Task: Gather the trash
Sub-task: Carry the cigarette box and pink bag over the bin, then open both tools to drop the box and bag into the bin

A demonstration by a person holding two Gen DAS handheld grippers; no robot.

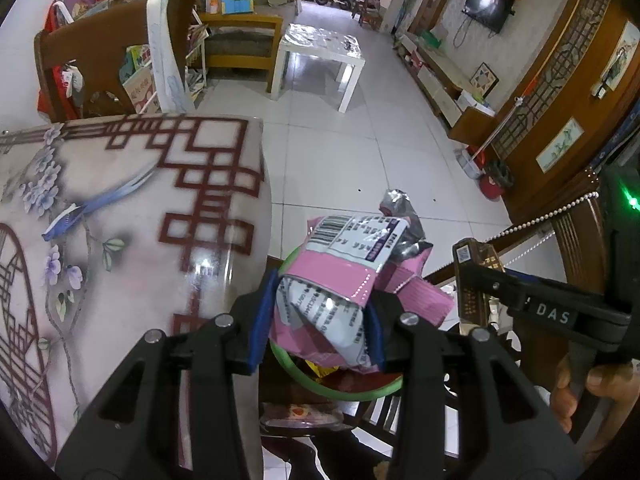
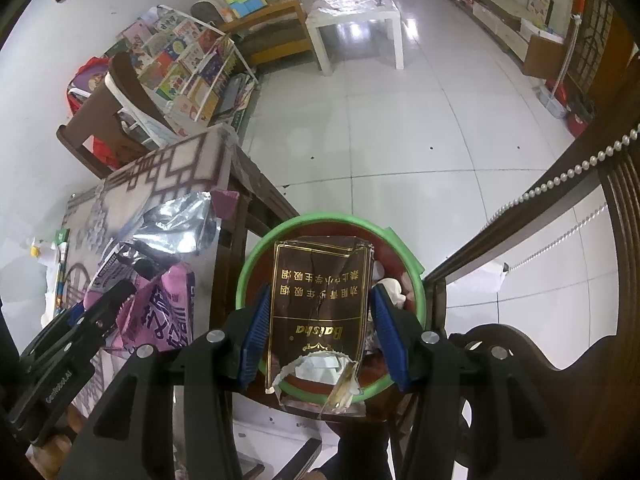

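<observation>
A crumpled pink wrapper (image 1: 340,280) with a silver lining is clamped between the blue pads of the left fingers (image 1: 318,320), which are drawn in narrow around it. In the left wrist view the wrapper is held at the centre, directly above the green-rimmed bin (image 1: 296,368), whose rim is seen curving below the pads at 6 o'clock. The desk (image 1: 120,216), covered in a cloth printed with red lattice and flowers, is spread out at 9 o'clock of the wrapper. The right fingers (image 1: 476,276) are seen at 3 o'clock, with a hand (image 1: 576,388) around their handle lower right.

In the right wrist view a dark brown carton (image 2: 320,312) with gold lettering, torn at its near end, is gripped by its two long edges between the right fingers (image 2: 320,332), set at a middling width. The carton is held over the bin (image 2: 404,248), which fills the centre of the view; a white scrap (image 2: 394,290) lies inside it at 3 o'clock of the carton. The bin stands on a dark wooden chair (image 2: 580,352), whose carved back runs along the right edge. The left fingers (image 2: 120,304) and the wrapper (image 2: 164,308) are seen at 9 o'clock, beside the bin rim and against the desk (image 2: 188,160) edge. White floor tiles (image 2: 400,140) lie beyond, at 12 o'clock.
</observation>
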